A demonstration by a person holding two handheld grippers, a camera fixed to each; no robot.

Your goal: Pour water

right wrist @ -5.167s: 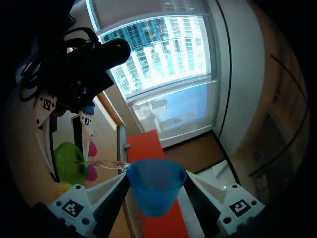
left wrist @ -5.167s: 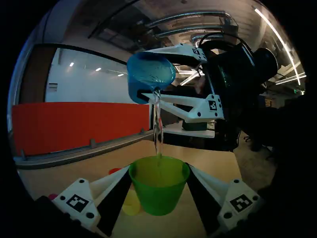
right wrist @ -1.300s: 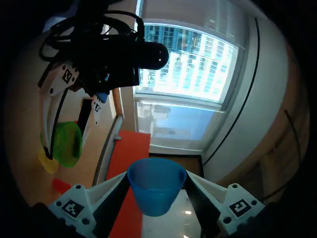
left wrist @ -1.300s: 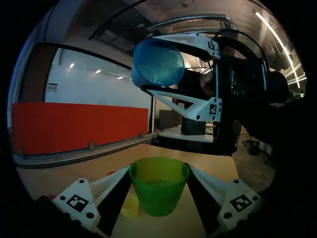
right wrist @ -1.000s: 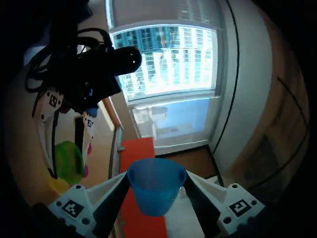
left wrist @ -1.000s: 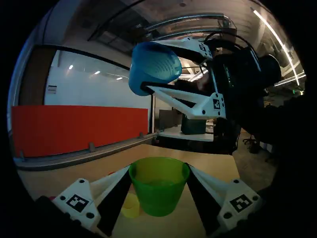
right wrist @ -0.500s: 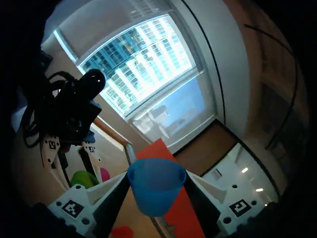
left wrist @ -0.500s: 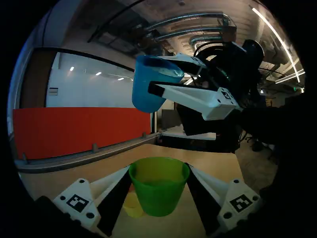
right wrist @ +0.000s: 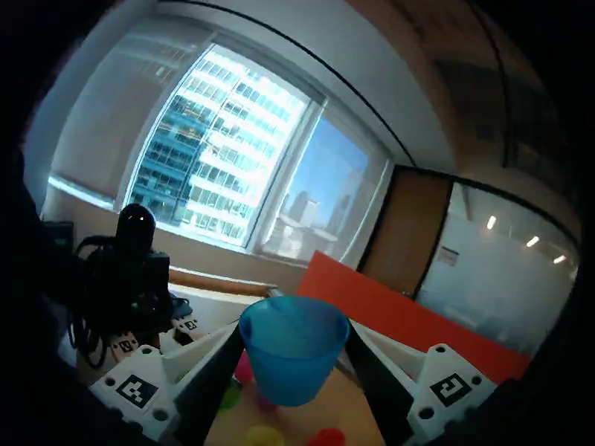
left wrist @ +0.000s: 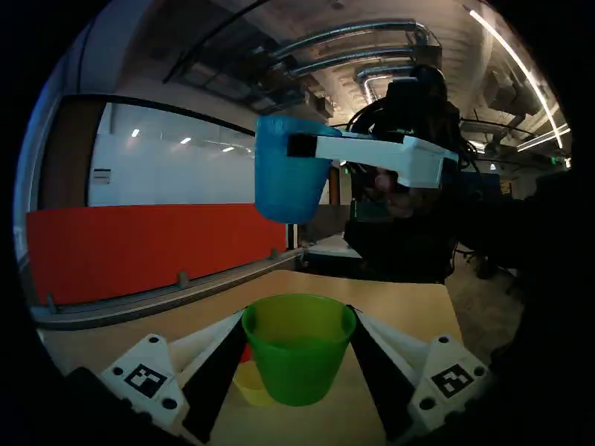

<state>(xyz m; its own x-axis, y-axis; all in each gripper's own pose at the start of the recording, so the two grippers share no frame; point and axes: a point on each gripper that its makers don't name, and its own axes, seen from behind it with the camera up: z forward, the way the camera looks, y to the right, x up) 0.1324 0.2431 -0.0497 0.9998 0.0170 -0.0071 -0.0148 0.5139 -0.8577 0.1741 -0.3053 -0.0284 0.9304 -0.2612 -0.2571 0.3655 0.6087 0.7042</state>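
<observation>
In the left gripper view, an orange panel (left wrist: 149,245) runs along the far side of the table (left wrist: 387,297), left of the fingers. A yellow cup (left wrist: 248,380) stands just behind the left finger. The left gripper (left wrist: 297,327) clamps a green cup (left wrist: 299,368) upright between both fingers, just above the table. High above and beyond it, the blue cup (left wrist: 286,182) sits upright in the right gripper (left wrist: 301,146), whose white finger crosses the cup's side and reaches back to the right.

In the right gripper view, the left gripper (right wrist: 158,338) is off to the left of the fingers. A pink cup (right wrist: 243,366) stands just inside the left finger. Both fingers press the blue cup (right wrist: 292,368) between them, upright. A red cup (right wrist: 327,437) lies below it to the right.
</observation>
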